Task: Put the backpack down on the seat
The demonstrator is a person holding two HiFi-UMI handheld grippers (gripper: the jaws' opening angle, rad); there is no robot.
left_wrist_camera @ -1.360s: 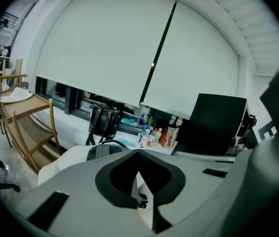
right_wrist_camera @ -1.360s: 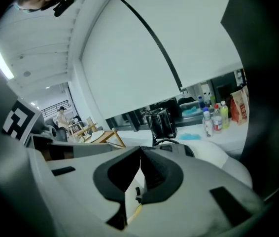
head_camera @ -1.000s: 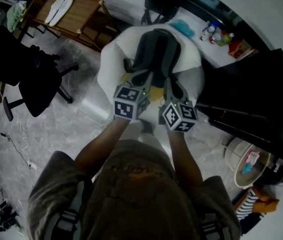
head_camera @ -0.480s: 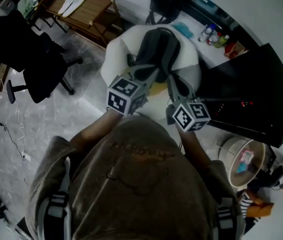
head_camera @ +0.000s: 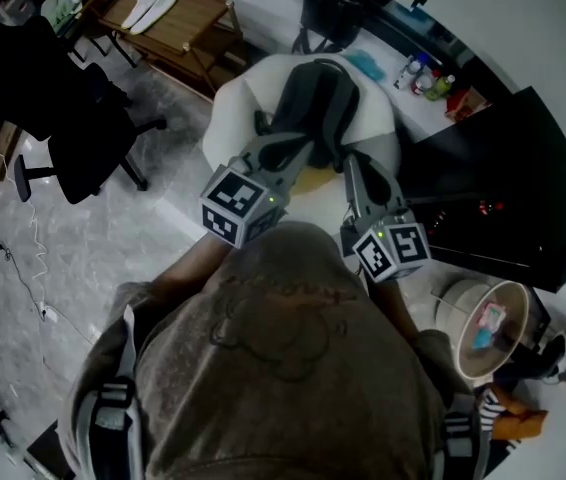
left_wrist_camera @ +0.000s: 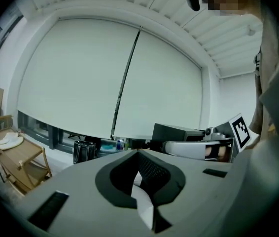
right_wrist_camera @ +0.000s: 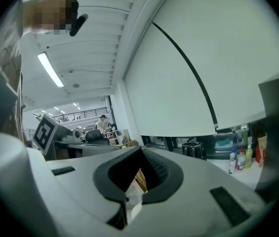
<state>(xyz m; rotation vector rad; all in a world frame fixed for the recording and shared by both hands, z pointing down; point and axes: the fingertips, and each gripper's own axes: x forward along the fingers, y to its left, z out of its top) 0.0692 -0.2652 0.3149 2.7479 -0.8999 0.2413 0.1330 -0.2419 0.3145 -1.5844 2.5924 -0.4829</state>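
Dark grey fabric backpack resting on the white rounded seat; I have raised left tongs and right tongs clear, both shut and empty, so placement appears complete.

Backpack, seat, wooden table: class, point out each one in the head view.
backpack (head_camera: 315, 98), head view, on its grey back panel.
seat (head_camera: 231, 118), head view, on its bare white left side.
wooden table (head_camera: 191, 23), head view, on its bare top.
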